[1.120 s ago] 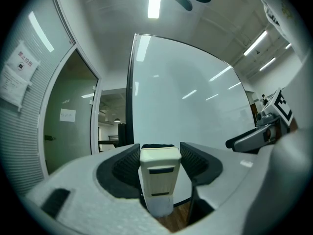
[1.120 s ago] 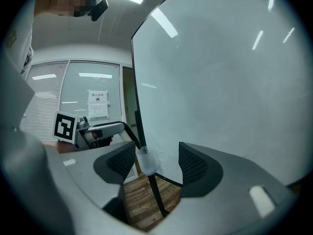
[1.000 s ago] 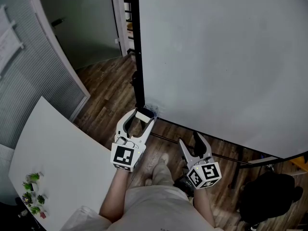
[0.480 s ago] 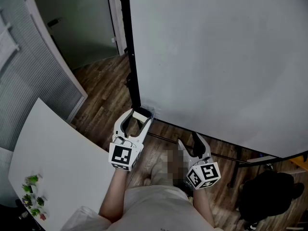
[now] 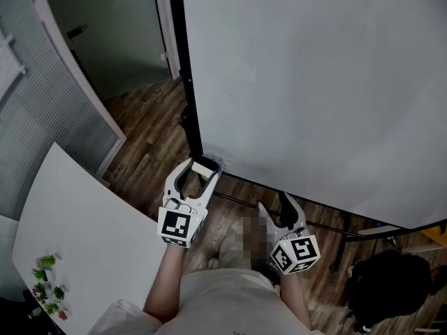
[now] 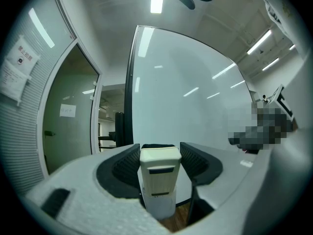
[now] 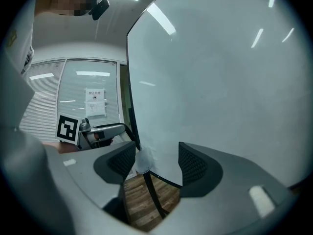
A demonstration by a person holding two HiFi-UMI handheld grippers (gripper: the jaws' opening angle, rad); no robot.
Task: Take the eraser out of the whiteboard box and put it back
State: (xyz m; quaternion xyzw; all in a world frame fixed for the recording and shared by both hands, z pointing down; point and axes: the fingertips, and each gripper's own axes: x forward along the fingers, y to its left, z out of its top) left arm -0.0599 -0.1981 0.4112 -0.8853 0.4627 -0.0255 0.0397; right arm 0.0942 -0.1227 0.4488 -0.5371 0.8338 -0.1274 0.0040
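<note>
A white, block-shaped eraser [image 5: 204, 167] sits between the jaws of my left gripper [image 5: 201, 171], which is shut on it. In the left gripper view the eraser [image 6: 159, 175] stands upright between the dark ribbed pads, its felt edge at the top, facing the whiteboard [image 6: 186, 106]. It hangs just in front of the small translucent box [image 5: 214, 160] at the whiteboard's lower left corner. My right gripper [image 5: 274, 204] is held lower and to the right, open and empty. In the right gripper view its open gripper [image 7: 156, 160] frames the box [image 7: 143, 160].
The large whiteboard [image 5: 314, 82] fills the upper right, on a black stand post [image 5: 187, 110]. A white table [image 5: 77, 236] with small plants [image 5: 45, 285] lies at the left. A dark bag [image 5: 391, 285] rests on the wood floor at the right. A doorway [image 5: 112, 40] is behind.
The head view has shifted a little, so the whiteboard edge sits further left in the picture. Both grippers keep their places, and the eraser stays in the left one.
</note>
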